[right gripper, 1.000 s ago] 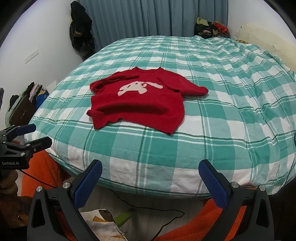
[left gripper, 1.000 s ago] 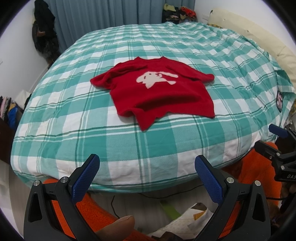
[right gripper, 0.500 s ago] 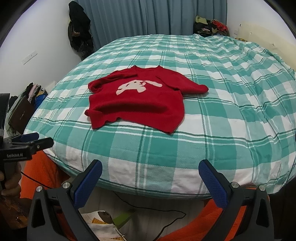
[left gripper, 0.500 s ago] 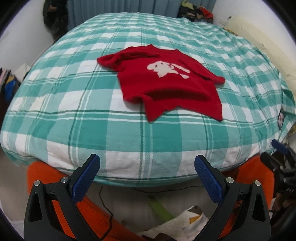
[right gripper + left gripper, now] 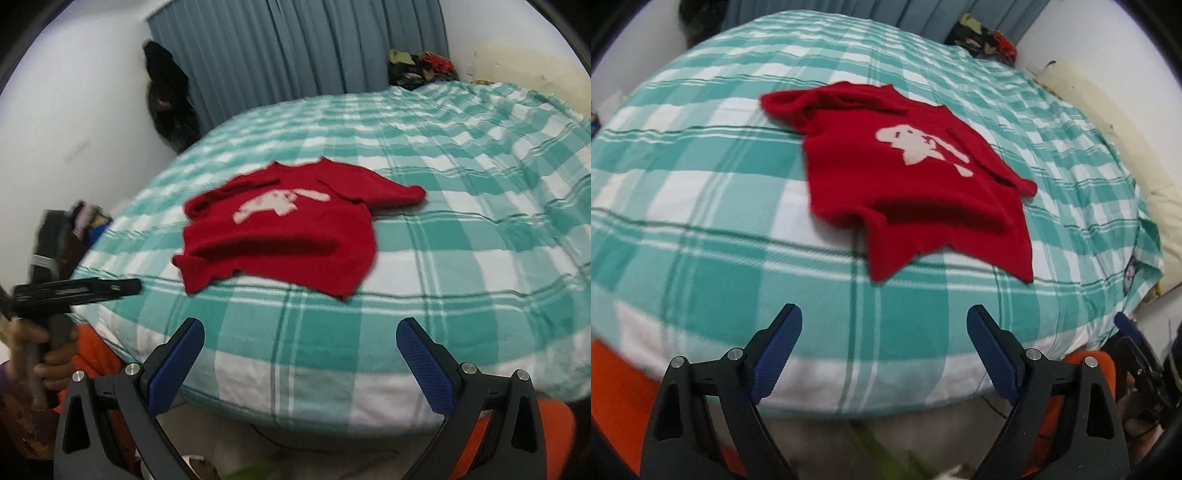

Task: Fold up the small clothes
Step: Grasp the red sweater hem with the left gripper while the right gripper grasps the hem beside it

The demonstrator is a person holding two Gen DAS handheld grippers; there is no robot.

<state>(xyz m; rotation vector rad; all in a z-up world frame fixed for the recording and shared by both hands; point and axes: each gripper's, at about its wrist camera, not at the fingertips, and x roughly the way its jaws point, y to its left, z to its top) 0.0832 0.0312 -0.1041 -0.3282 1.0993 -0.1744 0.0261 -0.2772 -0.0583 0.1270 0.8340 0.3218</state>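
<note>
Sweater (image 5: pixel 916 192), red with a pale animal figure on the chest, lies front up on the bed (image 5: pixel 701 206), on the green and white check cover, somewhat toward the near edge. It is not laid out flat. One sleeve (image 5: pixel 798 107) is bunched beside the collar, the other sleeve (image 5: pixel 391 190) runs out to the side, and the lower body carries a raised ridge across it, with the hem (image 5: pixel 886 258) pulled into an uneven point.

By my reading no fold has been made yet: both sleeves are out, the body is at full length, and the whole task is left. Smoothing the ridge and straightening the bunched sleeve would likely come first, then the sleeves in, then the body doubled.

The left claw (image 5: pixel 884 354) hovers over the near edge of the bed, short of the hem, jaws spread wide and holding nothing. The right claw (image 5: pixel 299 365) sits likewise at the near edge, jaws wide apart and empty, well apart from the sweater.

Behind the bed hangs a grey-blue curtain (image 5: pixel 295 48), with a pile of clothes (image 5: pixel 421 70) at its far corner.
</note>
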